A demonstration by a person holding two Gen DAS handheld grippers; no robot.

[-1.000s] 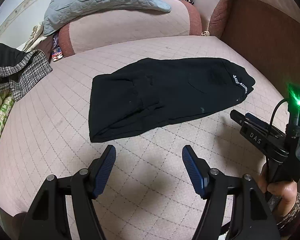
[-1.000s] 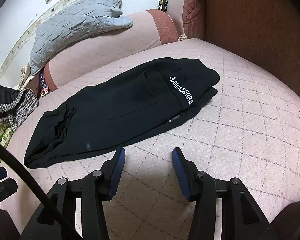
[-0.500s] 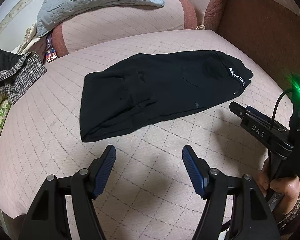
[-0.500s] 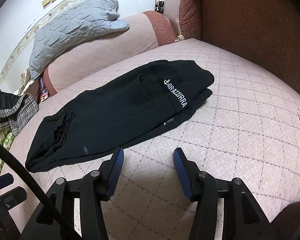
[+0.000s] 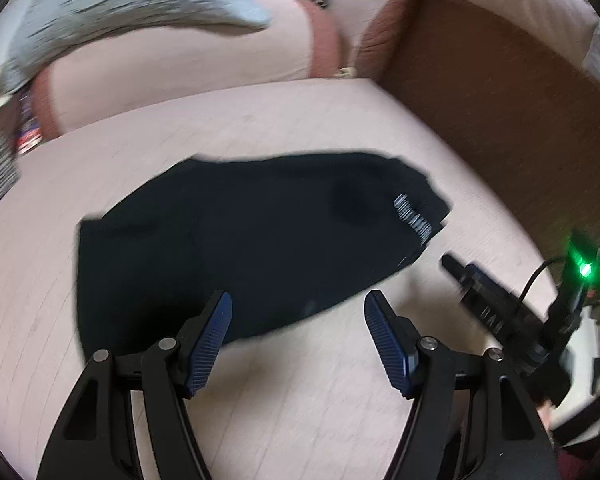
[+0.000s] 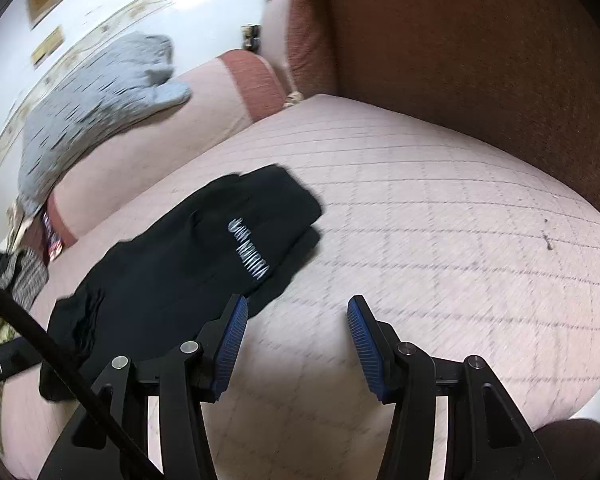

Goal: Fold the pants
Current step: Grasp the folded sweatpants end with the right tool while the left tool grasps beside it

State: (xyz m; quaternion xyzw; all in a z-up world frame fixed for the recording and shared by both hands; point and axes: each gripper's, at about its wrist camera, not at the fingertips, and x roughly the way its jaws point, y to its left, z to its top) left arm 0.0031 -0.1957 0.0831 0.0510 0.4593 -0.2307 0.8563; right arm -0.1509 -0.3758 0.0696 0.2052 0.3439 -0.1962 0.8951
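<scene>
The black pants [image 5: 260,240] lie flat near the middle of the quilted pink bed [image 6: 440,208], already doubled into a long strip with the lettered waistband end toward the brown headboard [image 5: 480,100] side and the leg end toward the opposite edge. The left tool [image 5: 296,320] hangs with its blue pads spread wide and nothing between them, its left pad over the near edge of the cloth; the right tool [image 6: 294,324] is likewise spread and empty, just beside the waistband corner. Judging from this, the step in hand is the approach for another fold: each tool would need to come down on one end of the near edge, pinch all the layers together, and carry one end over the other without dragging the strip askew. The left view shows the whole length of the garment and the right tool's body with its green light, while the right view alone shows the stacked layers at the waistband, the bare bed beyond it, and the grey blanket [image 6: 100,92] on the bolster; both are blurred
</scene>
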